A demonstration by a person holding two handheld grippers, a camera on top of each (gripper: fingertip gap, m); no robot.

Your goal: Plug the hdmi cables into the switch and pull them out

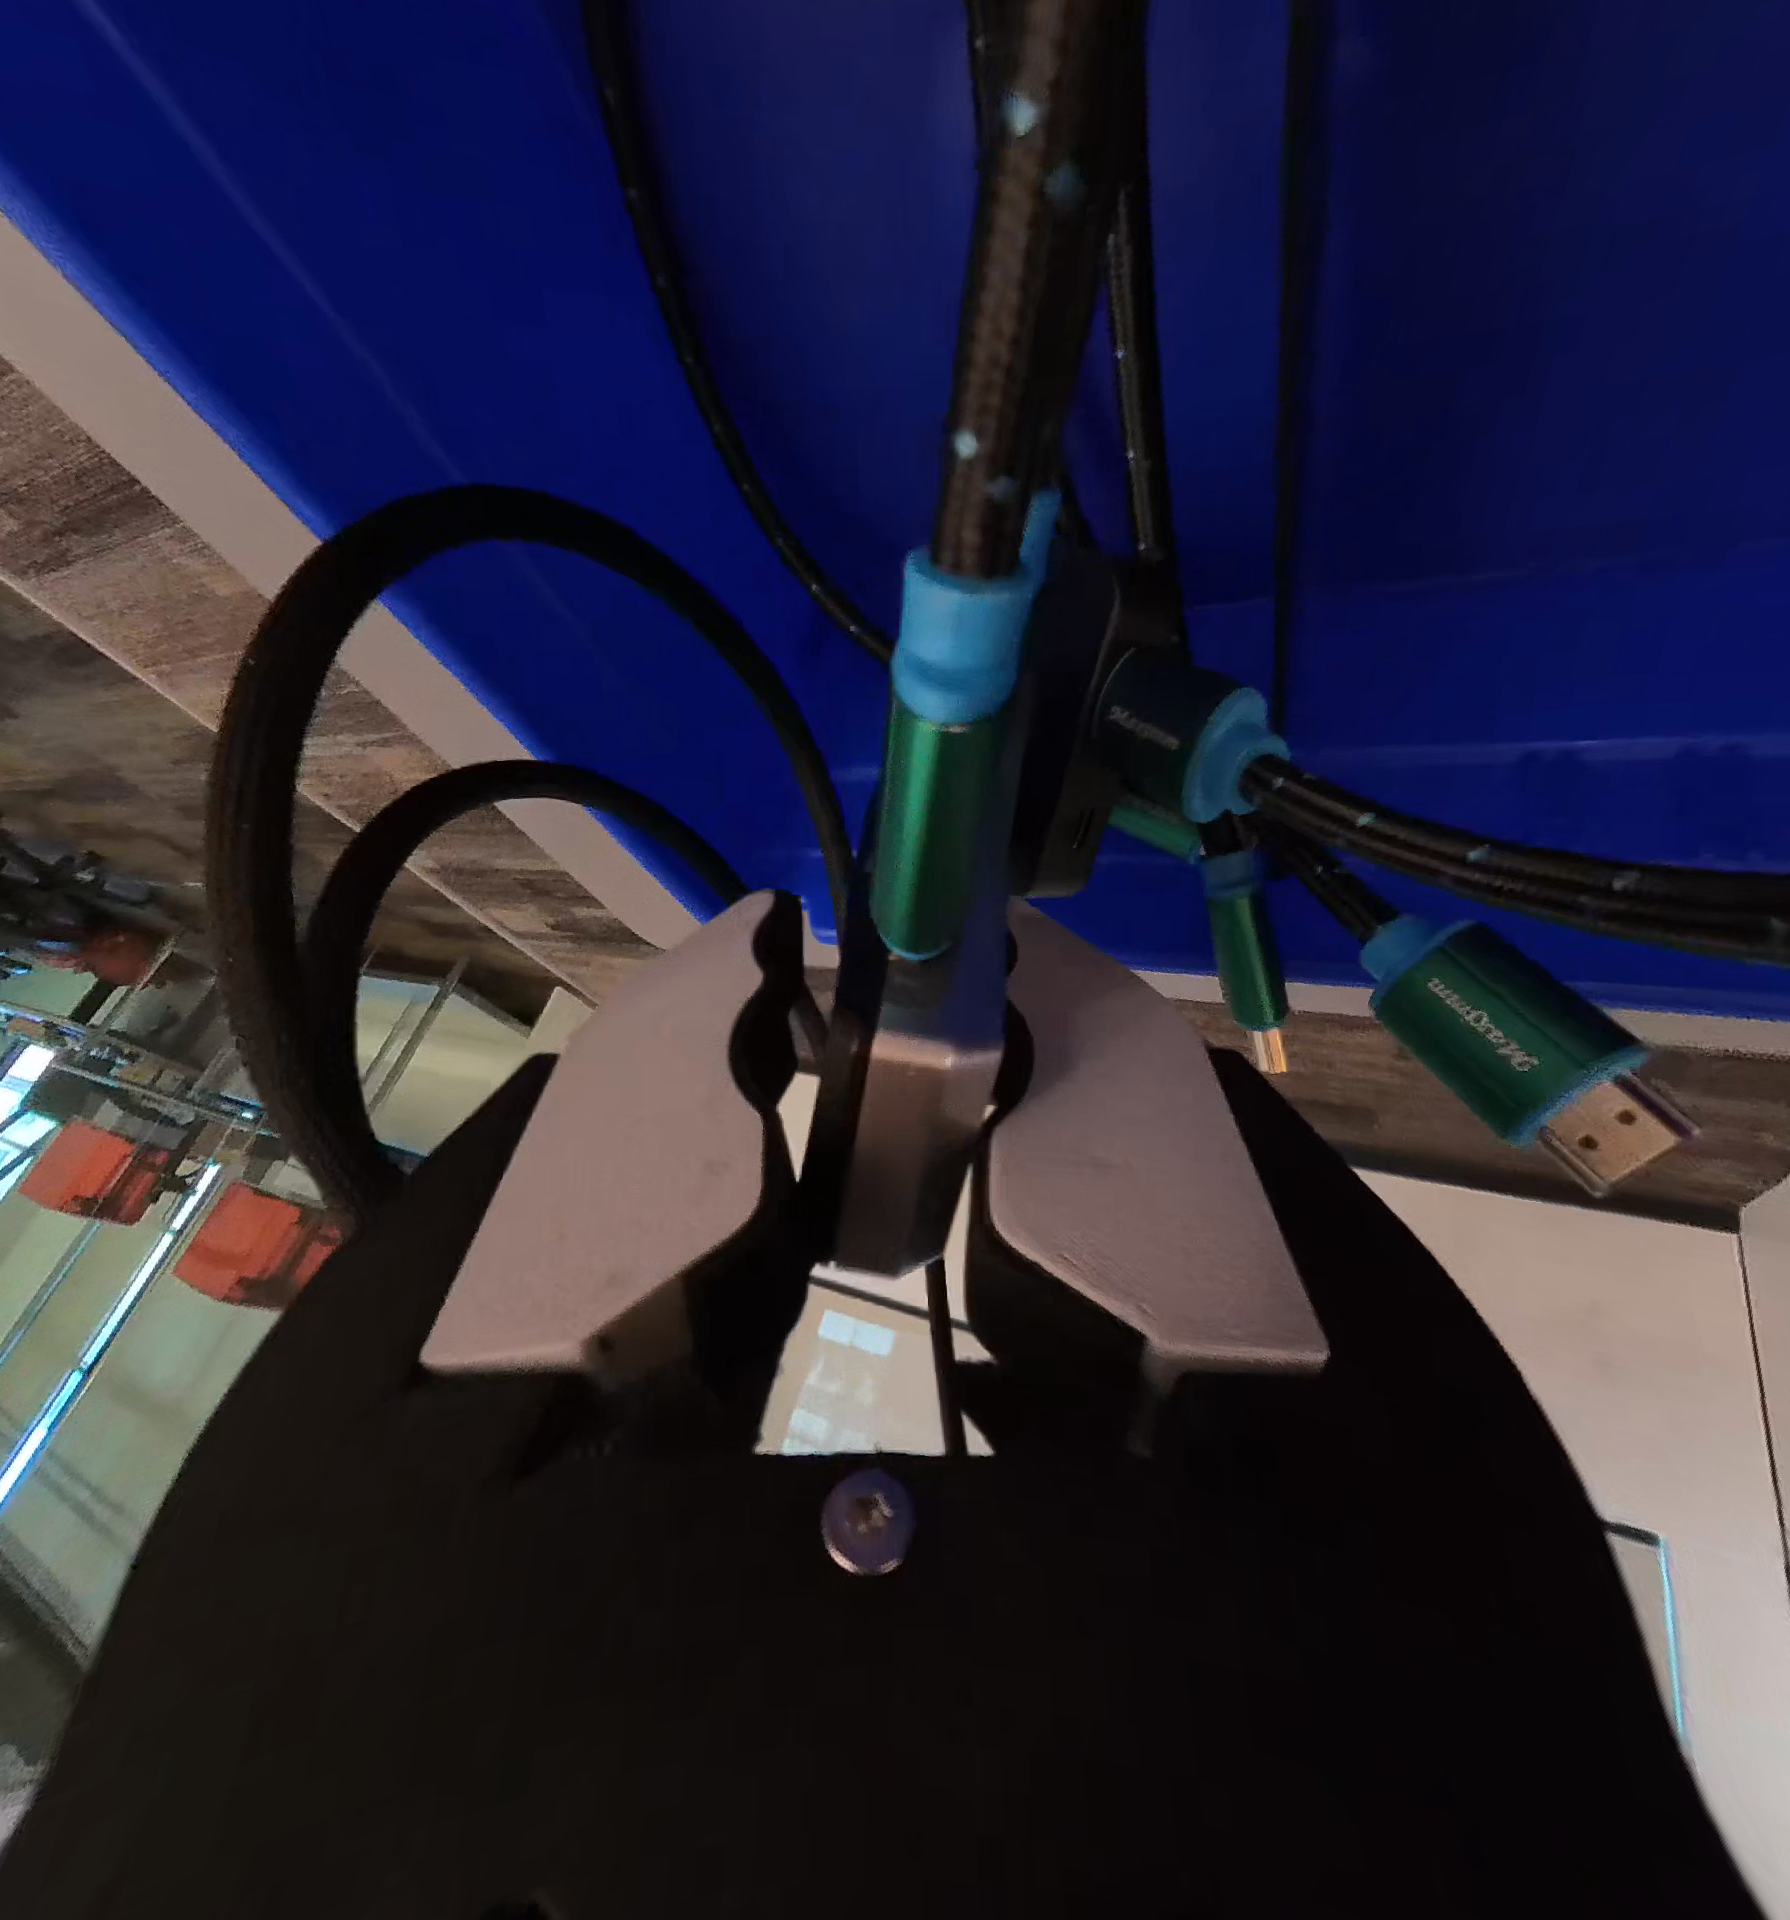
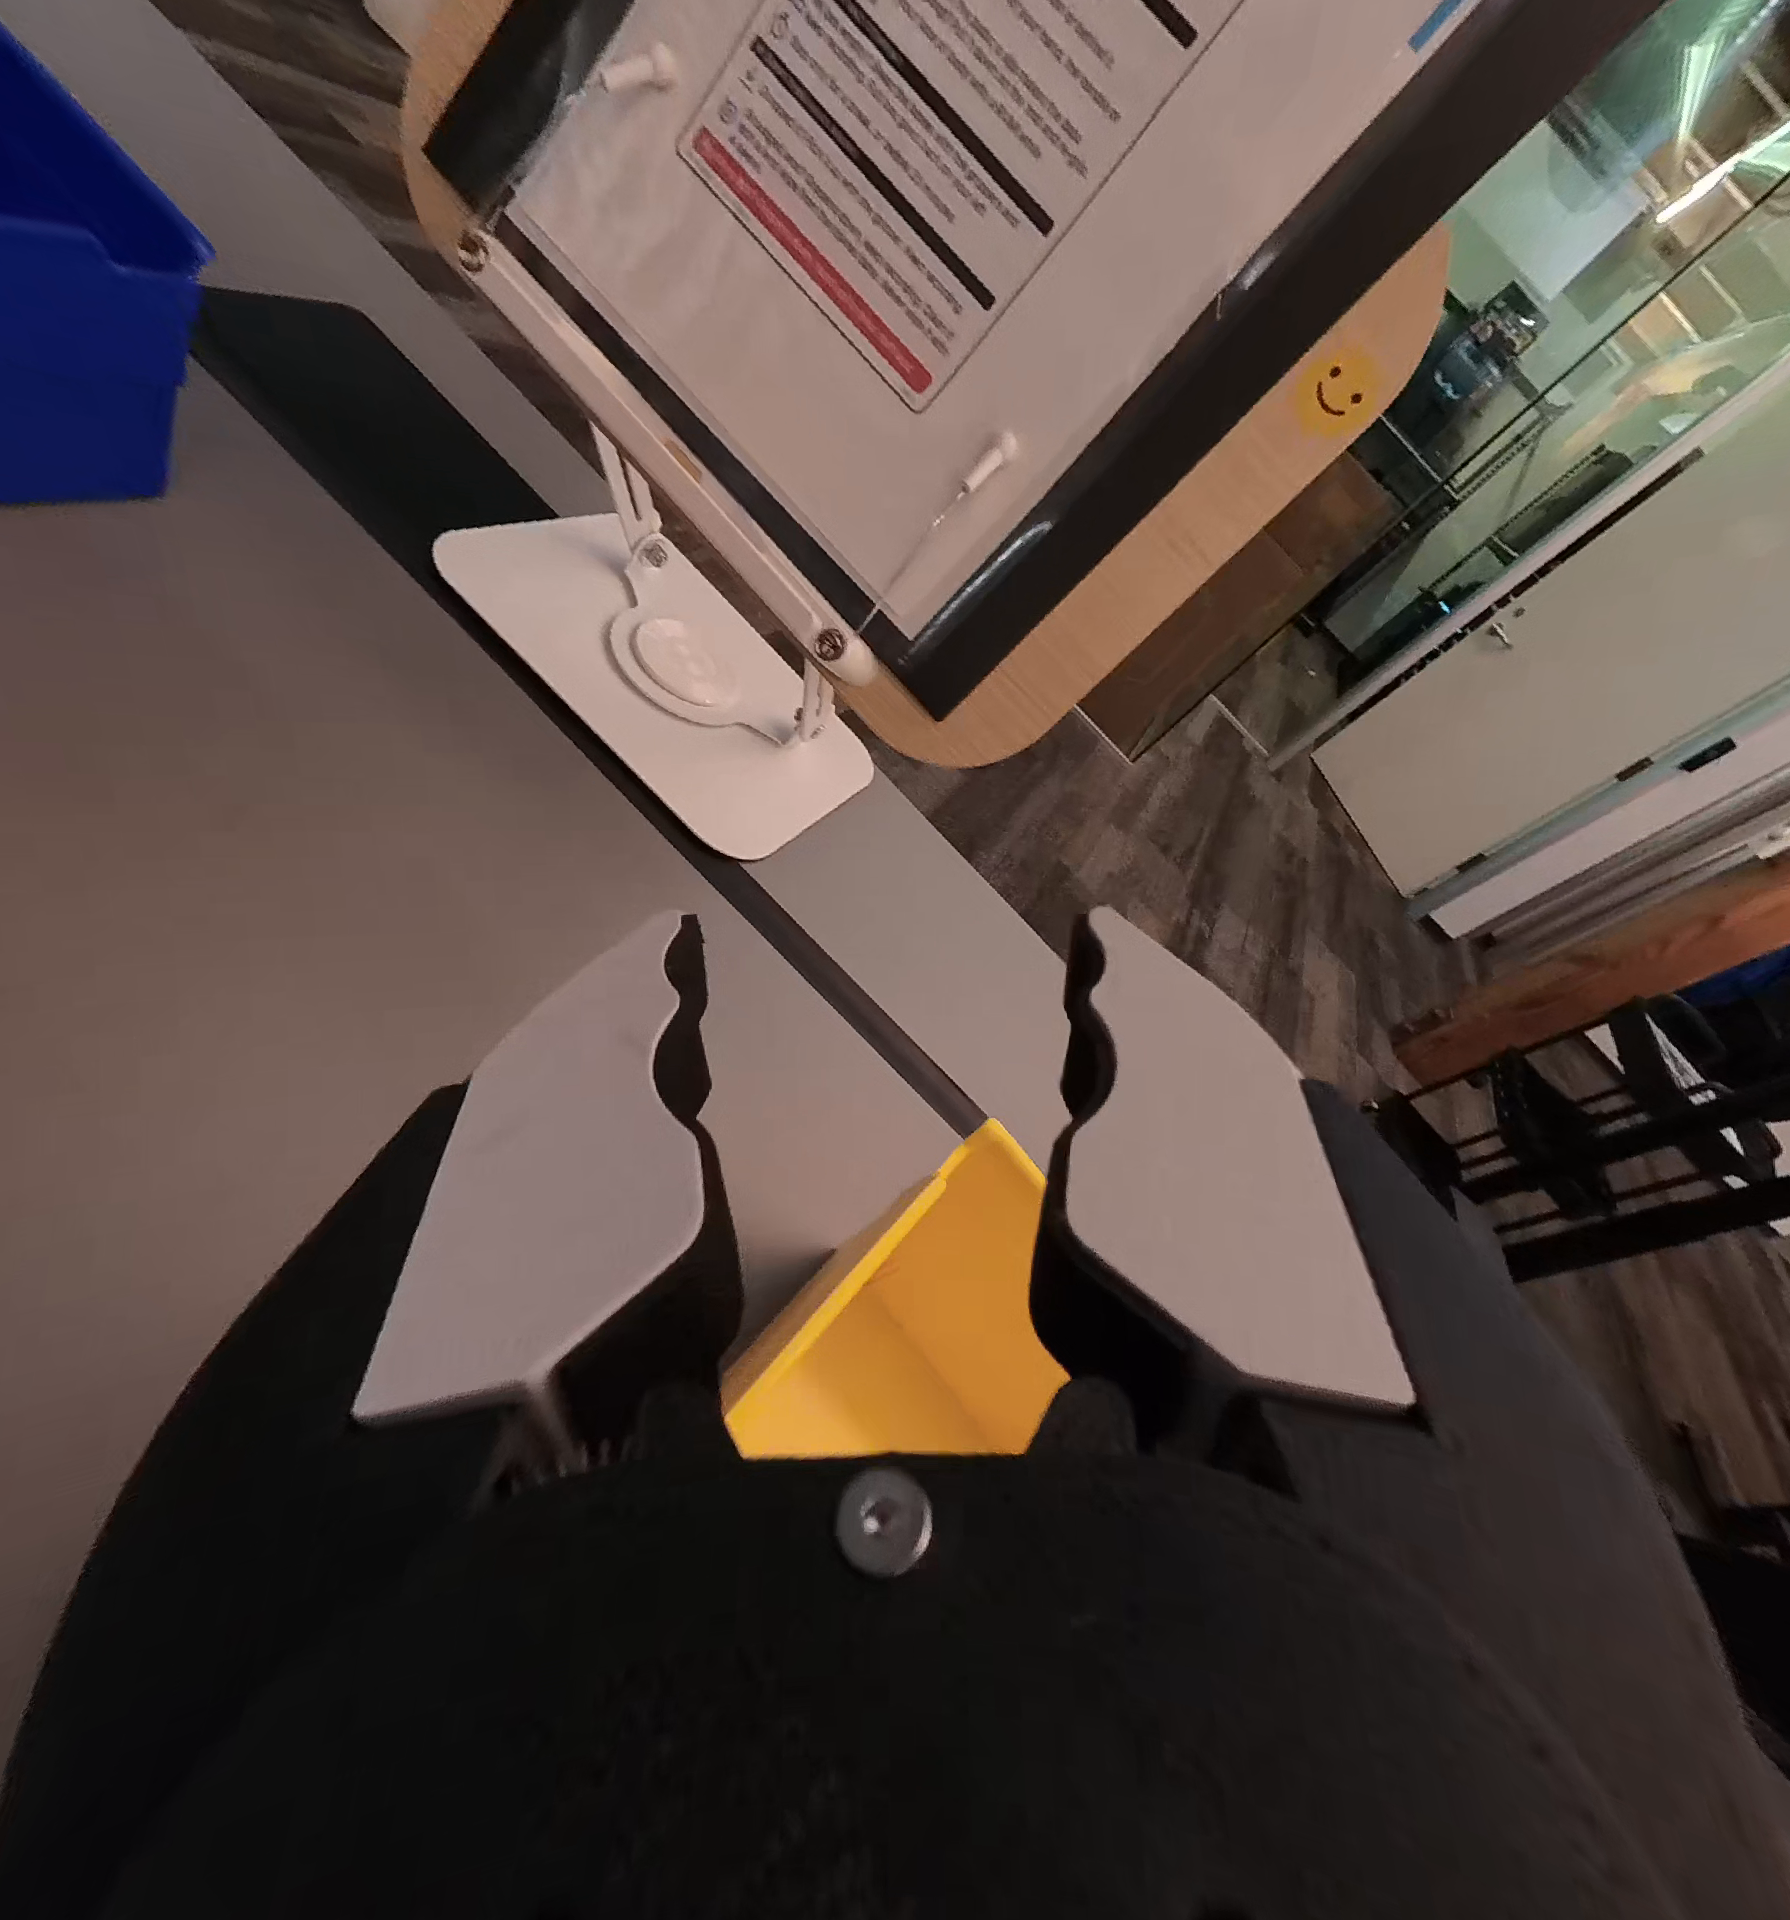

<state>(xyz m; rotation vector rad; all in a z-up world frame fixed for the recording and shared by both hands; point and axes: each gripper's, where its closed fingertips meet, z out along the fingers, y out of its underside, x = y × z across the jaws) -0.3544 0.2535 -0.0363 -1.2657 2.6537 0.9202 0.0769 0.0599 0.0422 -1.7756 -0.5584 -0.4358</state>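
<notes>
In the left wrist view my left gripper [image 1: 901, 925] is shut on a flat grey body [image 1: 906, 1153] seen edge-on, which looks like the switch, and holds it in front of a blue bin. A green HDMI plug [image 1: 927, 831] with a braided cable stands in its far end. A black block [image 1: 1067, 727] right behind carries another green plug [image 1: 1177, 743]. One green plug [image 1: 1504, 1049] hangs loose at the right with its gold tip bare, and a thinner one [image 1: 1249, 966] hangs beside it. My right gripper [image 2: 888, 925] is open and empty over a grey table.
The blue bin [image 1: 1493, 364] fills the back of the left view and shows at upper left in the right view [image 2: 39, 312]. Black cable loops [image 1: 267, 831] curve left of the fingers. A yellow bin [image 2: 901, 1320], a white stand [image 2: 662, 675] and a sign board [image 2: 870, 208] are by the table edge [image 2: 662, 790]. Some 50 cm of space lies between my two pairs of fingers.
</notes>
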